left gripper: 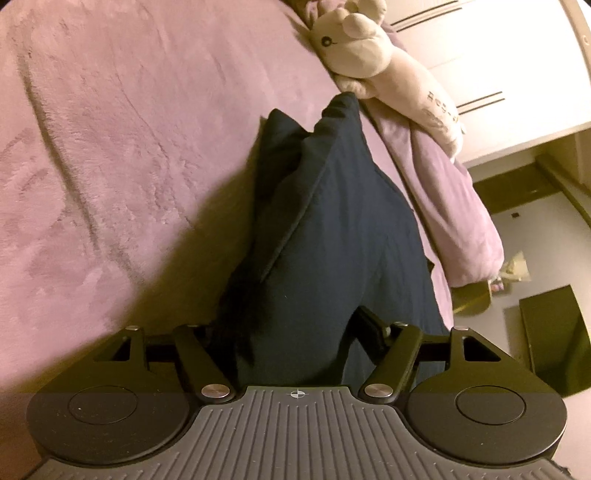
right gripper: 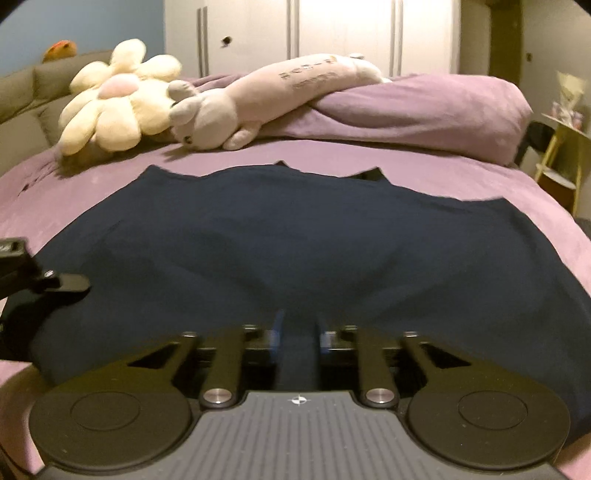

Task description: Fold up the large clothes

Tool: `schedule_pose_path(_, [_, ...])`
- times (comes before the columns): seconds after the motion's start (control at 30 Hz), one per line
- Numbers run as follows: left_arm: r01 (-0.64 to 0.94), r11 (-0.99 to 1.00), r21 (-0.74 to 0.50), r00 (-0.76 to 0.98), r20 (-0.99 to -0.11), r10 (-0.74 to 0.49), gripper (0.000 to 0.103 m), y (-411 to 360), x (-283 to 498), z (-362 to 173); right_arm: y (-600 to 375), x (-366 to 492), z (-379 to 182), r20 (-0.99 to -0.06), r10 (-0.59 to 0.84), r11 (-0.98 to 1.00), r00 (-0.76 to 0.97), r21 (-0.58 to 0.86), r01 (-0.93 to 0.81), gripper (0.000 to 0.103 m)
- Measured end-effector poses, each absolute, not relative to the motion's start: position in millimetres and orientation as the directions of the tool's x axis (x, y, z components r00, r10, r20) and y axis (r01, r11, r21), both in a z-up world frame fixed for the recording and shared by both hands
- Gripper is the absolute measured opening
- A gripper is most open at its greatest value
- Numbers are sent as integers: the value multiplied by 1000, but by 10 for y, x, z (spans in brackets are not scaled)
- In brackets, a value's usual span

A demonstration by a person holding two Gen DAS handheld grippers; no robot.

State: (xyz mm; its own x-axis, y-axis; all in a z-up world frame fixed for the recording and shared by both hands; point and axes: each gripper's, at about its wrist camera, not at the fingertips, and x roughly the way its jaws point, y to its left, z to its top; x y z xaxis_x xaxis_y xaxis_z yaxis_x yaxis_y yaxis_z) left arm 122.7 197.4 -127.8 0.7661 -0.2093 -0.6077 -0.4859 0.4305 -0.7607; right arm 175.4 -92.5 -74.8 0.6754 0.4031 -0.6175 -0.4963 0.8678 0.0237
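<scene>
We pinch the navy garment [right gripper: 295, 240] near edge in both grippers, left [left gripper: 295, 332] and right [right gripper: 297, 332], fingers closed on cloth; it lies mostly spread across the bed [right gripper: 443, 170], folding barely begun.

We see a bed covered by a purple sheet [right gripper: 424, 162], with a bunched purple duvet [right gripper: 424, 107] at its far side. Behind it stand white wardrobe doors [right gripper: 332, 33] with slim vertical handles. A grey padded headboard [right gripper: 29, 92] lies left; a small pale side table [right gripper: 561, 147] stands right. Lighting is warm and dim.
</scene>
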Motion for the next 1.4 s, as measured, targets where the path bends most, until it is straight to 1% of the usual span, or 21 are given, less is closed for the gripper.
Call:
schedule_pose_path(0.07, [-487, 434, -758, 764, -610, -209, 69, 1974, 1235, -1268, -900, 1748, -774, -633, 394, 867, 666, 16, -498, 6])
schedule_pose_path(0.13, [-482, 435, -760, 765, -608, -214, 62, 1980, 1223, -1259, -889, 1758, -837, -649, 380, 868, 659, 4, -496, 6])
schedule_pose_path(0.17, [-478, 437, -762, 766, -605, -217, 60, 1981, 1218, -1250, -879, 1758, -863, -653, 376, 868, 657, -1, -497, 6])
schedule_pose_path(0.23, [-463, 450, -763, 772, -597, -219, 52, 1976, 1230, -1211, -849, 1751, -904, -656, 366, 865, 660, -22, -502, 6])
schedule_pose_path(0.33, [-426, 481, -766, 789, -575, -217, 48, 1943, 1243, -1097, -833, 1737, -951, -659, 361, 857, 660, -44, -513, 6])
schedule_pose_path(0.4, [-400, 500, -768, 800, -559, -219, 47, 1925, 1257, -1017, -846, 1748, -950, -663, 363, 858, 655, -35, -512, 6])
schedule_pose_path(0.53, [-403, 528, -748, 792, -574, -208, 47, 1895, 1289, -964, -851, 1758, -921, -671, 365, 859, 646, -25, -512, 6])
schedule_pose_path(0.73, [-435, 501, -748, 781, -591, -203, 48, 1932, 1270, -1031, -901, 1758, -730, -681, 392, 872, 619, 61, -485, 5])
schedule_pose_path(0.93, [-457, 496, -738, 767, -610, -201, 52, 1959, 1295, -1060, -825, 1723, -730, -685, 397, 868, 611, 63, -492, 6])
schedule_pose_path(1.4, [-470, 466, -750, 766, -609, -207, 52, 1976, 1295, -1115, -800, 1759, -834, -705, 405, 854, 583, 65, -516, 6])
